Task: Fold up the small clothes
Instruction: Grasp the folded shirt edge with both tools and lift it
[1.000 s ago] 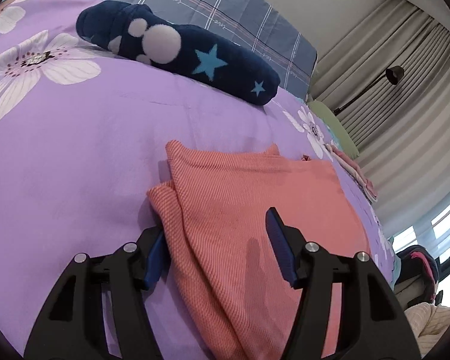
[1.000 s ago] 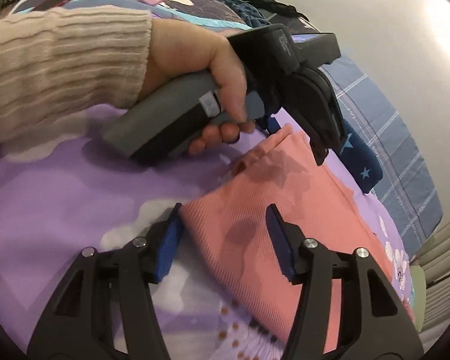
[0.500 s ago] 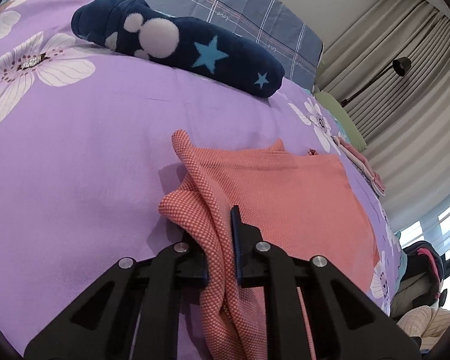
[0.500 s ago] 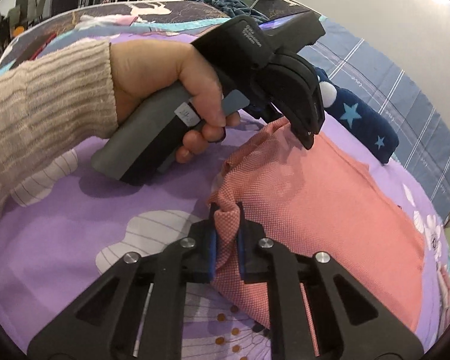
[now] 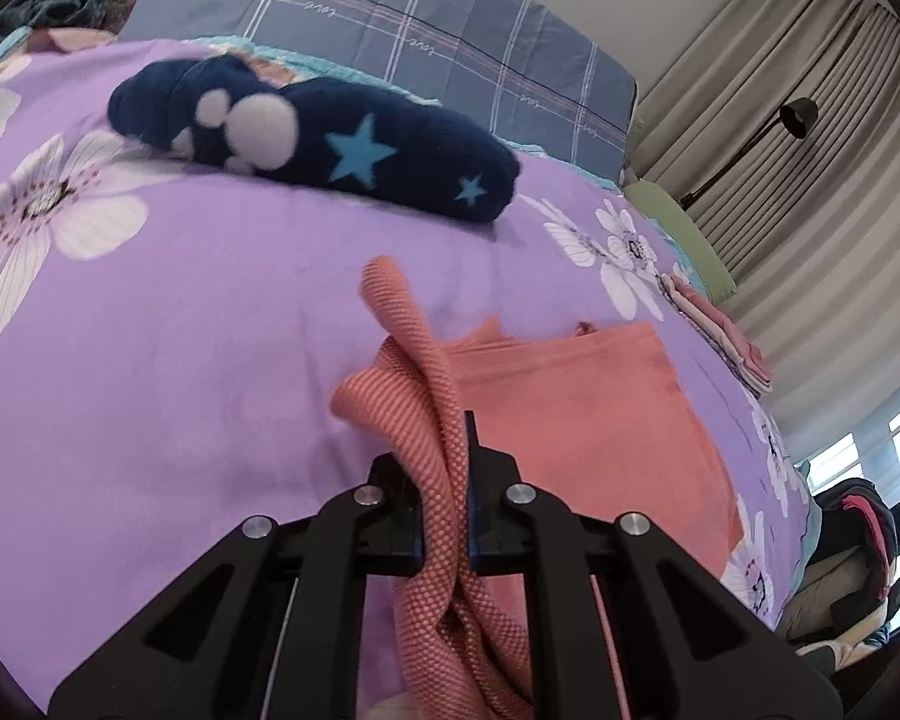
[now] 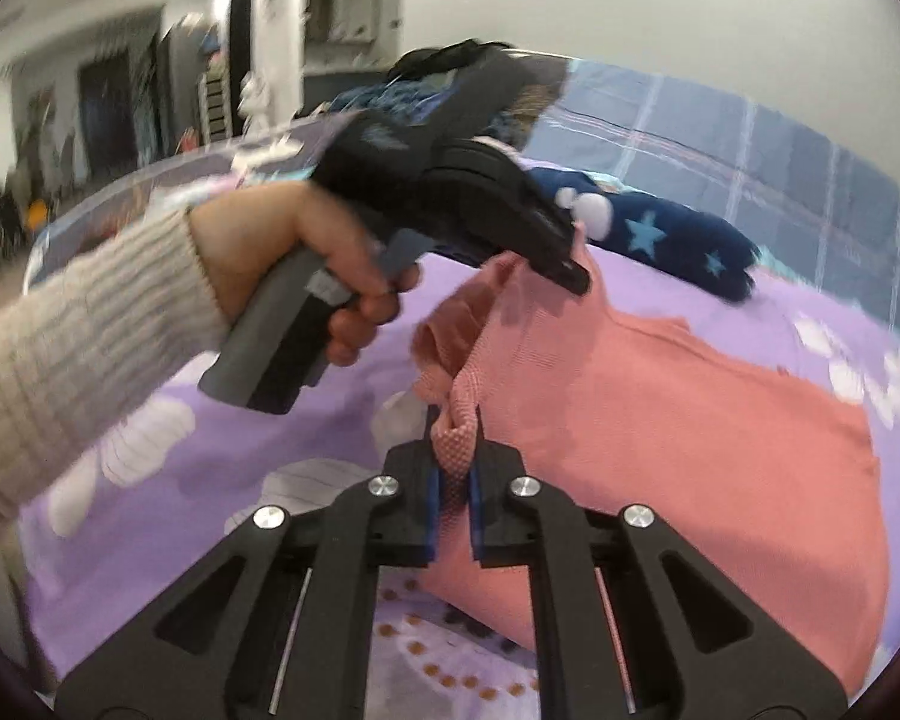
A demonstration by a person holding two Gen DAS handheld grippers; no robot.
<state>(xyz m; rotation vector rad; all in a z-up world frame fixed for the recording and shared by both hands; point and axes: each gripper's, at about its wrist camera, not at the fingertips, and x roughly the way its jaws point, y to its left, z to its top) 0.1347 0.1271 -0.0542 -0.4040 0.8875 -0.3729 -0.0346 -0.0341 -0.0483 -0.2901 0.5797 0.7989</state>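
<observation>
On a purple floral bedspread (image 5: 198,360), lying flat ahead of both grippers: salmon-pink knitted garment (image 5: 582,408), near edge bunched and pinched, left gripper (image 5: 444,516) and right gripper (image 6: 453,510) each clamping a corner.

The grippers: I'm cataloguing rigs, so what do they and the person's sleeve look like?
Each gripper, left gripper and right gripper, has black angular finger arms with cut-out slots, silver round screws and blue pads. The left one's body is black on a grey pistol handle. The sleeve is beige ribbed knit.
</observation>
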